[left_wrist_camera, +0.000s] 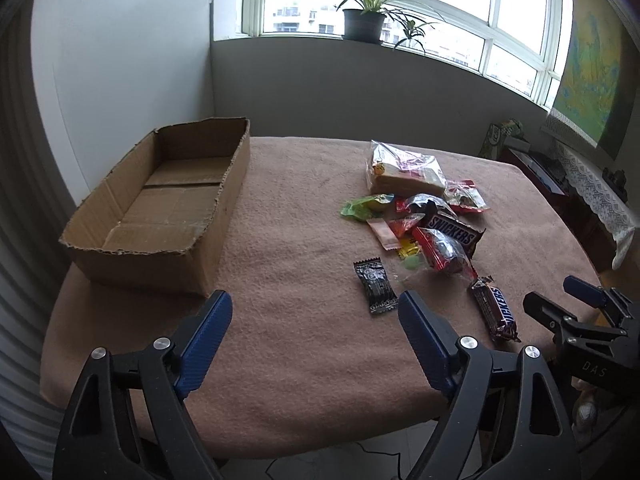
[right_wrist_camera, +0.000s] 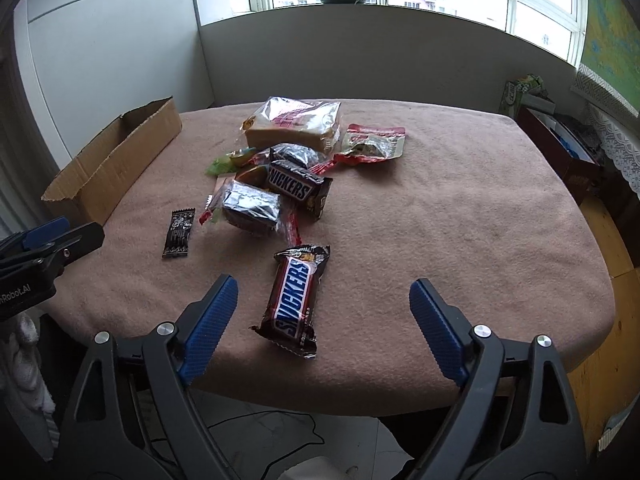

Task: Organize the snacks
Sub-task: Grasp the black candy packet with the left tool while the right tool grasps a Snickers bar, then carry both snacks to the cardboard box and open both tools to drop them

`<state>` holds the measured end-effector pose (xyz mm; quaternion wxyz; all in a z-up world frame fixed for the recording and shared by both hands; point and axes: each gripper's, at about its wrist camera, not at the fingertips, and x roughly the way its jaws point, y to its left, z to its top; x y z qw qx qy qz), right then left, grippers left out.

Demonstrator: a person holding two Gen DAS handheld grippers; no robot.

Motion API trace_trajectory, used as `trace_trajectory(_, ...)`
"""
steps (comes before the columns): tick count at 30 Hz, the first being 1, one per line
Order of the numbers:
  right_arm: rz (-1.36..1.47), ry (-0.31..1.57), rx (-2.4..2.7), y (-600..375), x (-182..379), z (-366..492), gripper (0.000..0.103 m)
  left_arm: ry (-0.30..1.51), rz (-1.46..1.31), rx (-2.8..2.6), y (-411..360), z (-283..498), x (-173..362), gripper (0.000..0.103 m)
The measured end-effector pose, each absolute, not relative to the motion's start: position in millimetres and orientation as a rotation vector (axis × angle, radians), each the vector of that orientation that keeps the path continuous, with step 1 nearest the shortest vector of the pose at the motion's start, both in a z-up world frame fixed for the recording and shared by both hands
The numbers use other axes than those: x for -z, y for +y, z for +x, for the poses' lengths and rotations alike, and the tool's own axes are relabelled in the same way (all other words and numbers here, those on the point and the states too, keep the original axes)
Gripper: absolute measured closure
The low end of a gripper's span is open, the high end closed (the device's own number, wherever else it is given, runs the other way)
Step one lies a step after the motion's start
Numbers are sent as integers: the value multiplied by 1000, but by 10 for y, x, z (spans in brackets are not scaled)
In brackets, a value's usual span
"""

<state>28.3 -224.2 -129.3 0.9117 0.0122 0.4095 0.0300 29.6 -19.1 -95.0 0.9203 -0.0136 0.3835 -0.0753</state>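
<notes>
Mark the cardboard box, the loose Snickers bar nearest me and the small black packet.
cardboard box (left_wrist_camera: pixel 160 204), left wrist view, inner floor.
Snickers bar (right_wrist_camera: pixel 294 300), right wrist view, middle of the logo.
black packet (left_wrist_camera: pixel 376 288), left wrist view, wrapper centre.

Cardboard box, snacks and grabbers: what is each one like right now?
Cardboard box: open, nothing in it.
Near Snickers bar: sealed, flat on blanket.
Black packet: sealed, lying apart from pile.
Bread bag: closed.
Left gripper: jaws open, holding nothing.
Right gripper: jaws open, holding nothing.
</notes>
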Motion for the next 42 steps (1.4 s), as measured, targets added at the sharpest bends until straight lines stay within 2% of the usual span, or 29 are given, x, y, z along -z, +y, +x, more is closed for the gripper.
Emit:
trace_trajectory(3,27,871,-88,-2176,1376,324,29,823,-31,183,-263,374,1062,25)
trace_trajectory(5,33,887,-103,-2150,1422,358,30,846,-40,200,-294,427,1126,30)
trace_trajectory(11,42,925,-123,-2120,1520,467,44,880,-60,238,-393,582,1241,34)
trace_trajectory(14,46,939,-125,-2127,1564,510,45,898,-57,253,-464,681,1304,45)
trace_trajectory(17,44,943,-125,-2131,1581,533,48,922,-64,265,-514,761,1376,47)
trace_trajectory(23,16,943,-116,-2150,1601,600,62,953,-59,282,-612,867,1485,49)
trace_trajectory(27,13,942,-114,-2159,1603,607,70,943,-20,269,-678,901,1491,59)
trace_trajectory(29,15,942,-113,-2157,1603,610,72,939,-5,263,-681,924,1502,67)
trace_trajectory(34,19,944,-115,-2154,1606,604,73,931,1,254,-647,923,1503,77)
trace_trajectory(42,30,921,-110,-2173,1512,534,73,932,-36,261,-535,901,1491,80)
